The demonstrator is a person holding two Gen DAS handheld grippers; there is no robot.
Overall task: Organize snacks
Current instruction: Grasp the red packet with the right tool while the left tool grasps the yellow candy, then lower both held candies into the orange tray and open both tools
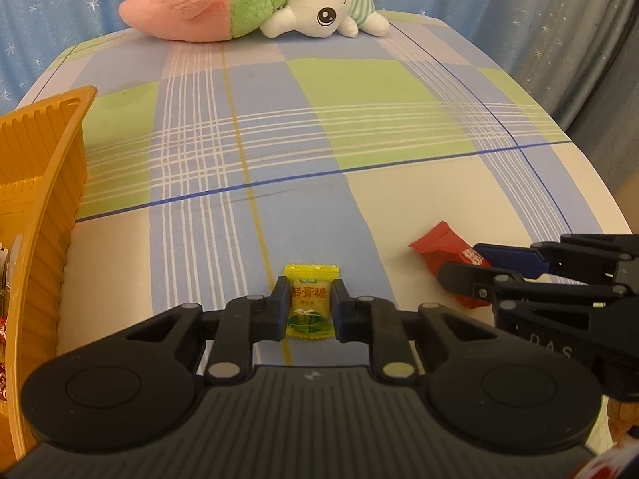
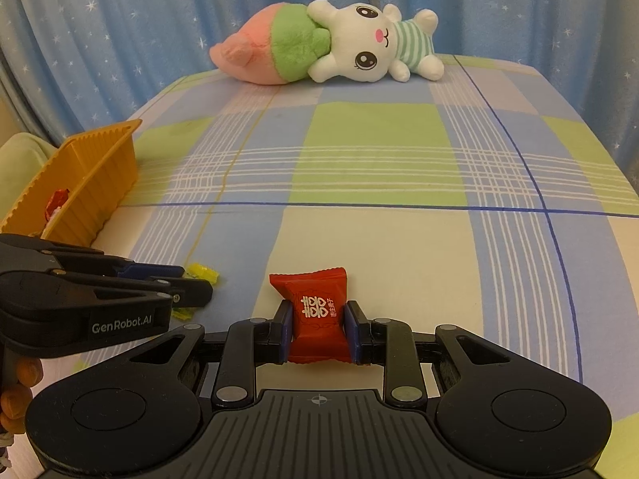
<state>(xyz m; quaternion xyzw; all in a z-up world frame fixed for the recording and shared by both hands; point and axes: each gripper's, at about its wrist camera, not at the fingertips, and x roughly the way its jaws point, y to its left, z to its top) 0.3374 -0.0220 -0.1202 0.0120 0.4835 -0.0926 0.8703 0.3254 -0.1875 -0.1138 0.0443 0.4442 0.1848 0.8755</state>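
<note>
The left gripper (image 1: 309, 304) pinches a yellow candy (image 1: 310, 301) between its blue pads, one pad pressed to each side of the wrapper. The candy lies on the bed (image 1: 359, 127), near the front edge, on a thin yellow line of the plaid sheet. The right gripper (image 2: 318, 330) pinches a red candy (image 2: 315, 315), its pads squeezing the wrapper in at the waist so that both ends flare out. This candy also rests near the front edge of the bed, just to the right of the yellow one.

The two grippers lie side by side, close but apart; each shows at the margin of the other's view.

An orange tray (image 2: 90, 175) stands along the left edge of the bed, its walls ribbed. Wrapped snacks (image 2: 56, 203) lie inside it; how many cannot be told.

At the far edge of the bed a white plush rabbit (image 2: 371, 46) in a striped shirt lies on its side, its head touching a pink and green plush (image 2: 275, 46). A blue curtain (image 2: 120, 32) with white stars hangs behind the bed.
</note>
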